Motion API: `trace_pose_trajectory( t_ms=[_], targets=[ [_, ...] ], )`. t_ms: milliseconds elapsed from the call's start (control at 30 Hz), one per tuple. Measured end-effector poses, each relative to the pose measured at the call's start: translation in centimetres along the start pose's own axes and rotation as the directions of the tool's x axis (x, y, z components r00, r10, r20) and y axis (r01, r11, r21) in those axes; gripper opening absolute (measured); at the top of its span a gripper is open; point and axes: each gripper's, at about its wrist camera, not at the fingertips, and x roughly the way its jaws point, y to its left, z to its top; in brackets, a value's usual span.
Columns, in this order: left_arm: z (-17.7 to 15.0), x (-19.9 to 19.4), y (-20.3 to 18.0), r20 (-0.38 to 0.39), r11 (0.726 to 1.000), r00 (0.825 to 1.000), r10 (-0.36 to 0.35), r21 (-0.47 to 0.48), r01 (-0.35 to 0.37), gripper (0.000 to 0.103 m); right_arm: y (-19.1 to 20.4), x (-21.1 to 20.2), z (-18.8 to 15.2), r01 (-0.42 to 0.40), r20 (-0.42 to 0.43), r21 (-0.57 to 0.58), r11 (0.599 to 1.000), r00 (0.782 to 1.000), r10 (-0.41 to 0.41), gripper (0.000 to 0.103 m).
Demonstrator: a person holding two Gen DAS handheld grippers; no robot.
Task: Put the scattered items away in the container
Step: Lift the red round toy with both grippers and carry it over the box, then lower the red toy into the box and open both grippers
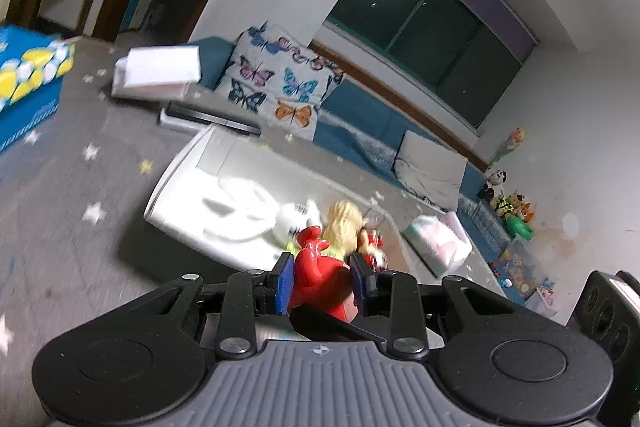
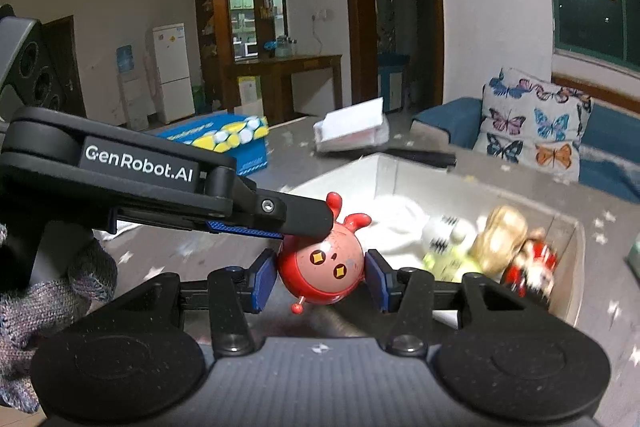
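Observation:
A round red toy figure (image 2: 322, 265) with a pink face and red horns is held between both grippers above the near edge of a white box (image 2: 384, 171). My right gripper (image 2: 320, 277) is shut on its sides. My left gripper (image 1: 322, 279) is shut on the same red toy (image 1: 316, 279); its finger (image 2: 280, 217) reaches in from the left and presses the toy's top. Inside the box (image 1: 176, 183) lie a white cloth (image 1: 236, 211), a blonde doll (image 1: 344, 223) and a small red figure (image 2: 532, 263).
A blue and yellow carton (image 2: 224, 141) stands on the grey star-patterned floor (image 1: 72, 187) at the left. A white paper stack (image 2: 352, 131) lies behind the box. A blue sofa with a butterfly cushion (image 2: 532, 123) runs along the right. Plush toys (image 1: 508, 203) sit by the wall.

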Motion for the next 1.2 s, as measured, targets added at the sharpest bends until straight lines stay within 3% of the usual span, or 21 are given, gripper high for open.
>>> trace_pose_trajectory(
  t_ms=[233, 600, 1200],
  targets=[
    [2.9, 3.7, 0.5, -0.008, 1.000, 1.000, -0.003, -0.012, 0.003, 0.033, -2.7, 3.0, 2.5, 0.015, -0.015, 0.004, 1.000, 1.000, -0.015, 0.048],
    [4.4, 9.3, 3.7, -0.105, 0.997, 0.994, 0.023, -0.070, -0.030, 0.033, -6.1, 9.2, 3.2, -0.002, -0.136, 0.039, 0.999, 0.991, 0.008, 0.048],
    [4.1, 11.8, 5.6, -0.189, 0.992, 0.981, 0.049, -0.107, -0.071, 0.031, -6.7, 12.8, 2.8, -0.020, -0.274, 0.023, 1.000, 0.961, 0.026, 0.048]
  ],
)
